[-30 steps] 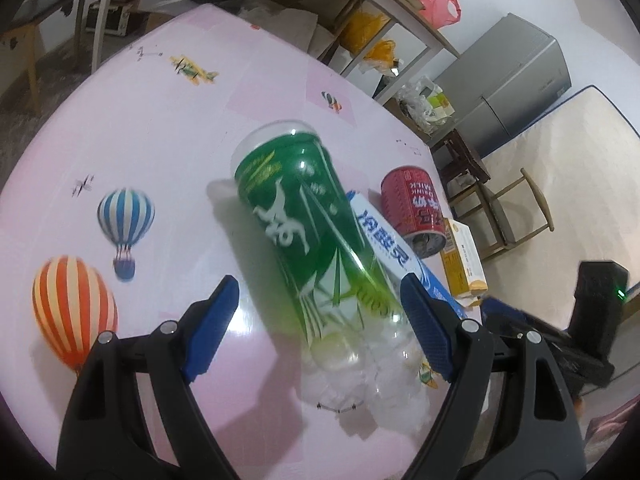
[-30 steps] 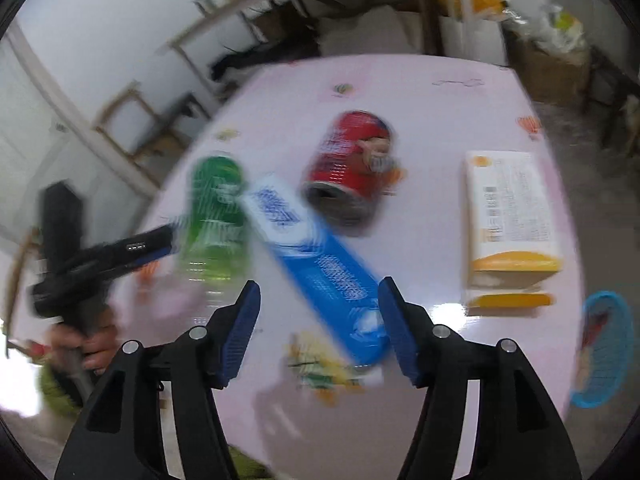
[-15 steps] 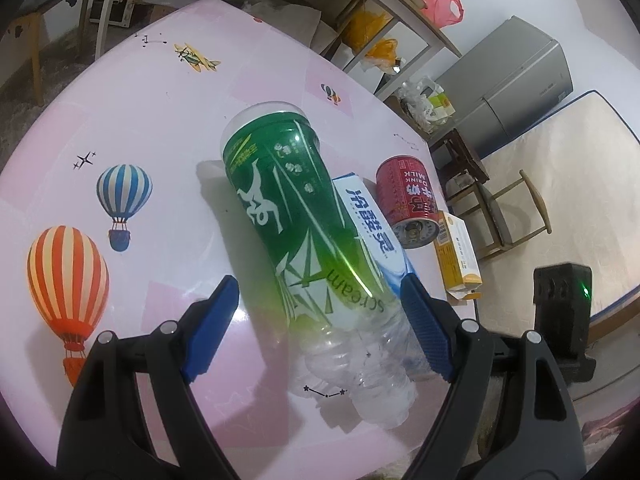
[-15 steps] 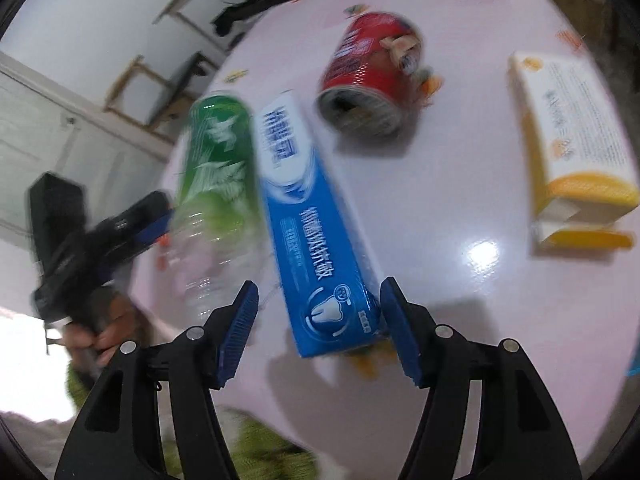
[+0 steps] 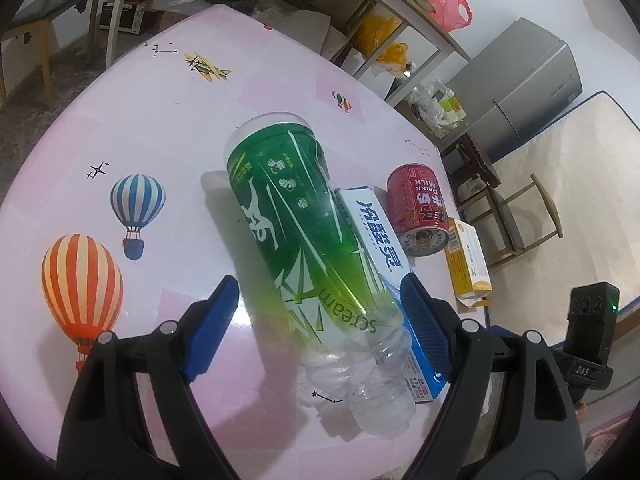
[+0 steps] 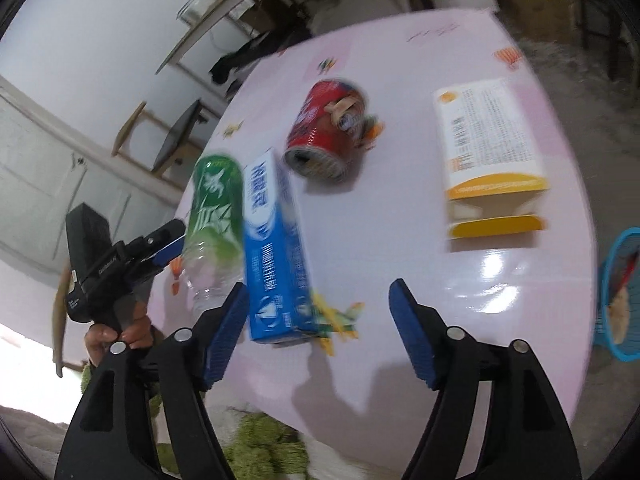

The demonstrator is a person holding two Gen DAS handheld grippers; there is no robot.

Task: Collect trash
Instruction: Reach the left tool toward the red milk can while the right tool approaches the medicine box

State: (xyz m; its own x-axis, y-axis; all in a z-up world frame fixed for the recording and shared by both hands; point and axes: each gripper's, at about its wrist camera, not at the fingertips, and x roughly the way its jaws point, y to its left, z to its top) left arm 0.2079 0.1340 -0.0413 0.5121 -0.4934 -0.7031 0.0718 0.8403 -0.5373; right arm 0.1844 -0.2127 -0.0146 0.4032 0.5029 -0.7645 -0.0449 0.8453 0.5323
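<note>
A green-labelled clear plastic bottle [image 5: 304,248] lies on the pink table [image 5: 160,128], its crumpled neck end toward me. My left gripper [image 5: 320,282] stands open astride it, with a gap at the left pad. A blue toothpaste box [image 5: 376,224] lies against the bottle's right side. In the right wrist view the box [image 6: 276,248] has its near end between the fingers of my right gripper [image 6: 318,292], close to the left pad; the jaws are opening and do not press it. The bottle [image 6: 218,208] lies left of the box.
A red drink can [image 6: 328,132] lies on its side beyond the box. A white and yellow carton [image 6: 488,148] lies at the right with its flap open. A blue basket [image 6: 620,292] sits off the table's right edge. Shelves, chairs and a grey cabinet [image 5: 520,92] surround the table.
The right gripper has slid to the right across the toothpaste box's near end, and its jaws have widened. The left gripper has stayed astride the bottle.
</note>
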